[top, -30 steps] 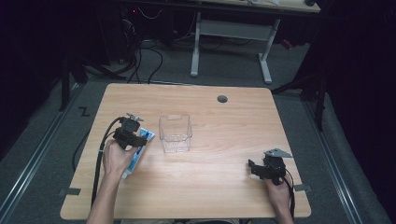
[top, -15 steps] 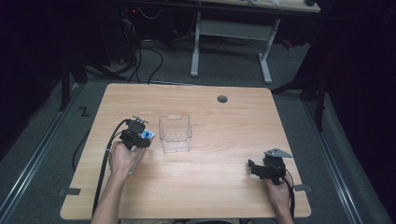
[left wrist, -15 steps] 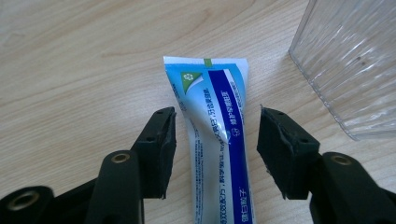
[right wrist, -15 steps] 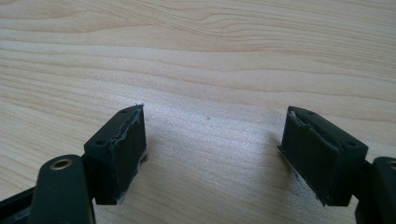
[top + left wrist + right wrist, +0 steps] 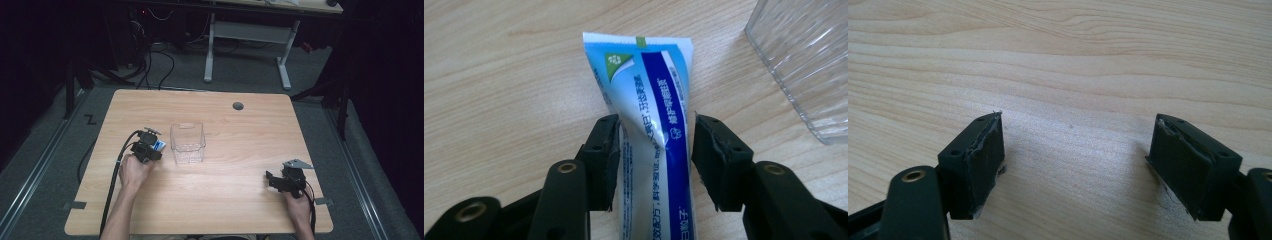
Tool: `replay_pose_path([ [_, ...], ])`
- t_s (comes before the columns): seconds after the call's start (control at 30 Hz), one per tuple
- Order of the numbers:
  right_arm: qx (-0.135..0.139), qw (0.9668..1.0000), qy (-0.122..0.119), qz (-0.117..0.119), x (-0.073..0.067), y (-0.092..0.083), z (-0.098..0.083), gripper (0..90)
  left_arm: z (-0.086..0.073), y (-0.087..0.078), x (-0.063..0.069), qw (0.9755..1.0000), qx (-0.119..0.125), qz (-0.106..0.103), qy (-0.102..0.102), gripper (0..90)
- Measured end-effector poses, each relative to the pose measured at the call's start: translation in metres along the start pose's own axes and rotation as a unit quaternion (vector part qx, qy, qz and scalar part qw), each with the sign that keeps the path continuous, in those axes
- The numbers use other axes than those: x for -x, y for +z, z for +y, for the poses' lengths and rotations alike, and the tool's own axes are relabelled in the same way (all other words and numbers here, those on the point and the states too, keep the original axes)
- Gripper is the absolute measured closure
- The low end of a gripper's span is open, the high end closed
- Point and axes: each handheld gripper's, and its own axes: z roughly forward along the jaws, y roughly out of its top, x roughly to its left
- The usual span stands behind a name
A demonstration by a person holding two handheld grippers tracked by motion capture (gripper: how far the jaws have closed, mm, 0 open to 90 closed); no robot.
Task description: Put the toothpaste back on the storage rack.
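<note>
A blue and white toothpaste tube (image 5: 644,75) lies flat on the wooden table (image 5: 240,145), its crimped end pointing away from me. My left gripper (image 5: 656,145) straddles the tube's middle; its jaws have just been closing, and both pads now touch the tube's sides, which crease slightly. From above, the left gripper (image 5: 154,146) sits just left of a clear plastic container (image 5: 188,144), with a bit of the tube (image 5: 160,145) showing by its jaws. My right gripper (image 5: 1075,160) rests low over bare wood at the front right (image 5: 272,180), open with nothing between its pads.
The clear ribbed container (image 5: 809,65) stands upright close to the right of the tube's far end. A round grommet hole (image 5: 238,106) sits near the table's far edge. Cables trail from both grippers towards the front edge.
The left hand has slid forward along the tube towards the container and dropped lower, so the hand now covers most of the tube. The right gripper has kept still.
</note>
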Motion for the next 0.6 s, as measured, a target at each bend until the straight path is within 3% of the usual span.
replay_pose_path([
  [0.13,0.0,1.0,0.0,0.0,0.0,0.0,0.0,21.8,-0.0054,0.0027,-0.004,0.9999,-0.002,-0.008,-0.012,54.5],
  [0.6,0.0,1.0,0.0,0.0,0.0,0.0,0.0,21.8,-0.0049,0.0067,-0.0051,0.9997,-0.011,-0.008,-0.019,56.2],
])
